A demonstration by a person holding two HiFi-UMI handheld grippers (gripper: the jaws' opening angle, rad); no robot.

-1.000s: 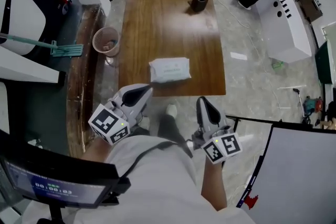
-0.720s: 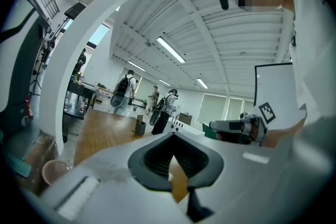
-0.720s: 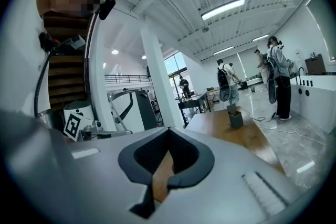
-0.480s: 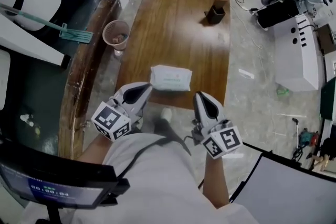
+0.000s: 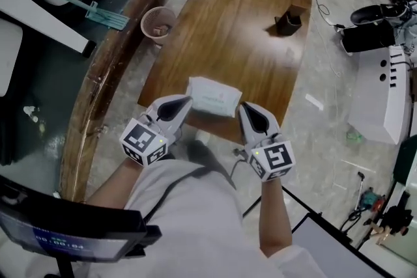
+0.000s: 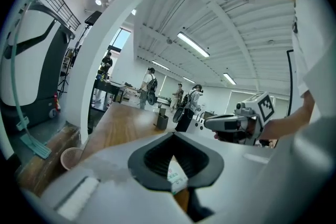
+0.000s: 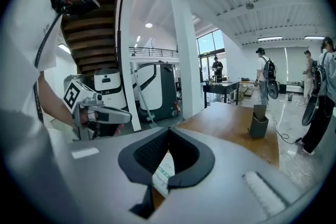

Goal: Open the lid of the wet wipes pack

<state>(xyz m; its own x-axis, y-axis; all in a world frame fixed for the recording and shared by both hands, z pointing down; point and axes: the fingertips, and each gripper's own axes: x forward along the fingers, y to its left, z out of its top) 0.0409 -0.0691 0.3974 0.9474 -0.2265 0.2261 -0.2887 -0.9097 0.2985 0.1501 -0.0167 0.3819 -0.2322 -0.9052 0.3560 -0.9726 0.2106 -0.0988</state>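
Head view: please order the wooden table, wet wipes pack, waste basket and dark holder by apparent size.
1. wooden table
2. wet wipes pack
3. waste basket and dark holder: nearly alike, and the basket stands lower, on the floor, so unranked.

Left gripper (image 5: 184,101), right gripper (image 5: 245,107), fingers together.

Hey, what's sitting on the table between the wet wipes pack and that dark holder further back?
Nothing: the head view shows only bare wooden tabletop between the wet wipes pack and the dark holder.
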